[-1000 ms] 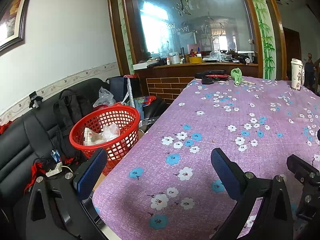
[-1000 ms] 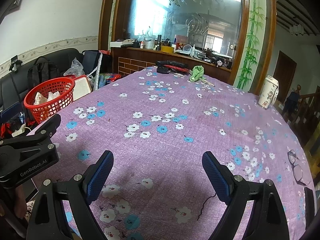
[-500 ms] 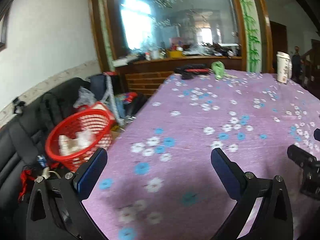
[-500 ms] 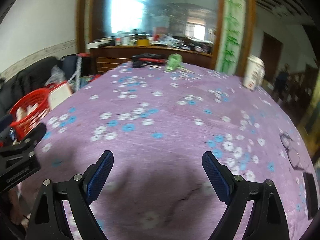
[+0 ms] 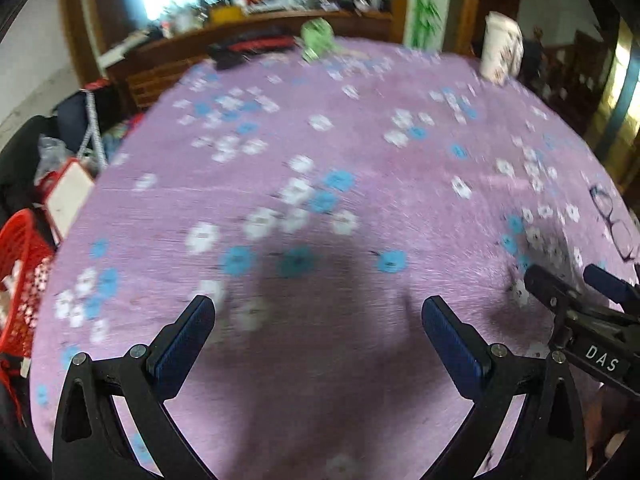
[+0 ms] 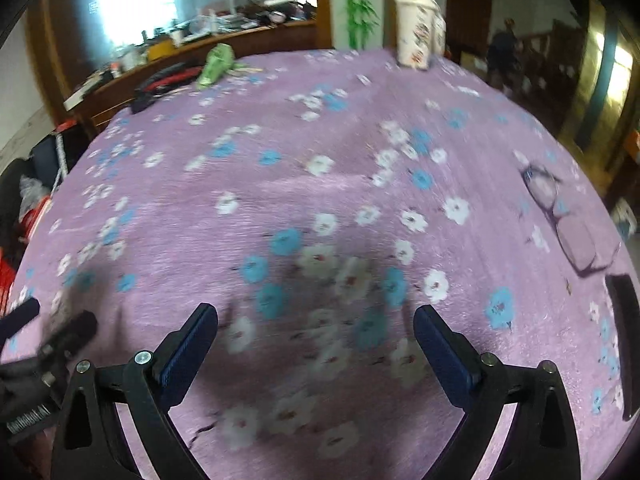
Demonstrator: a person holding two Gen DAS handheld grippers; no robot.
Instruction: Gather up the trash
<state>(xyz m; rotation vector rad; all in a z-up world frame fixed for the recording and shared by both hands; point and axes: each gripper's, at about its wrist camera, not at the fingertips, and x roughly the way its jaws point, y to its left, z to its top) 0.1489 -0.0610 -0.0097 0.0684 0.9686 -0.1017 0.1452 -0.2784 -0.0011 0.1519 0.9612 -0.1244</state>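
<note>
Two grippers over purple floral tabletop (image 5: 360, 120), both tilted down at it. Left gripper (image 5: 318, 322): fingers spread wide, nothing between. Right gripper (image 6: 316, 330): fingers wide apart, just been opening further, nothing between. Eyeglasses (image 6: 560, 216) and dark flat object (image 6: 626, 340) near right edge. Red trash basket (image 5: 18, 264) beside tabletop's left edge. Far end: green crumpled item (image 6: 216, 64), white floral cup (image 6: 414, 28).

**A cluttered room around a flowered table**

A purple floral tablecloth (image 5: 360, 128) fills the middle. At twelve o'clock, a wood-framed etched glass partition (image 6: 180, 4) glows with daylight above a crowded wooden counter (image 5: 256, 28). A bamboo-painted panel (image 6: 360, 4) stands at one o'clock, a dark door (image 6: 468, 12) beside it.
</note>
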